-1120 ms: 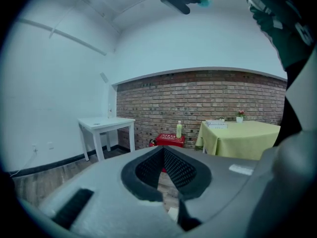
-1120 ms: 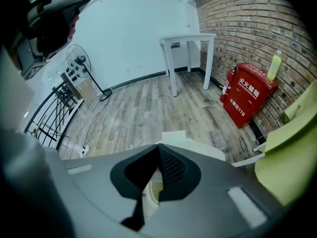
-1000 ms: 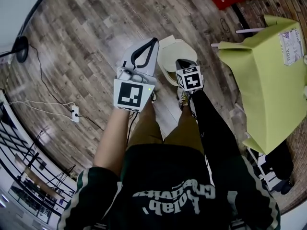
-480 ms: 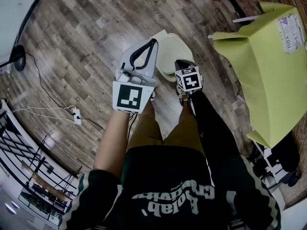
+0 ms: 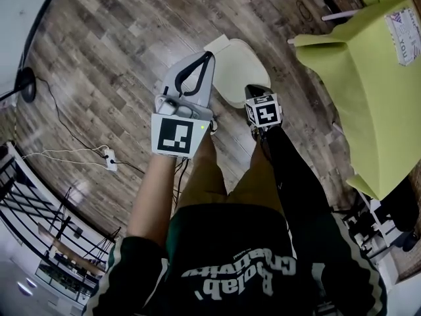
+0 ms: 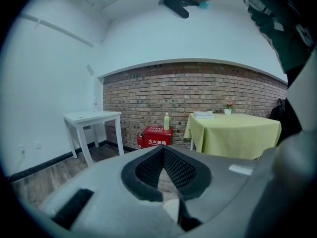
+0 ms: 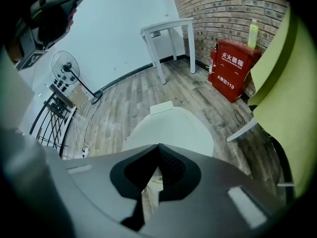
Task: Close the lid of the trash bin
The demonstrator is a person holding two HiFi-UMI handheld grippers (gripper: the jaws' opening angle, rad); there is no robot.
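Note:
The white trash bin (image 5: 238, 71) stands on the wood floor just ahead of the person's feet, its smooth oval lid (image 7: 171, 129) lying flat over the top. My left gripper (image 5: 210, 57) hovers at the bin's left edge, pointing up and away toward the far brick wall, jaws shut and empty (image 6: 162, 148). My right gripper (image 5: 254, 88) is held above the bin's near right rim, aimed down at the lid. Its jaws are shut with nothing between them (image 7: 158, 147). Neither gripper touches the bin.
A table under a yellow-green cloth (image 5: 368, 71) stands close on the right. A red box (image 7: 232, 68) and a white side table (image 7: 167, 29) sit by the brick wall. A standing fan (image 7: 67, 69), a black rack and a power strip with cable (image 5: 108, 158) are to the left.
The bin's opening showed a second ago; now the lid lies flat over it. The right gripper has drawn back from over the bin toward its near rim. The left gripper has barely moved.

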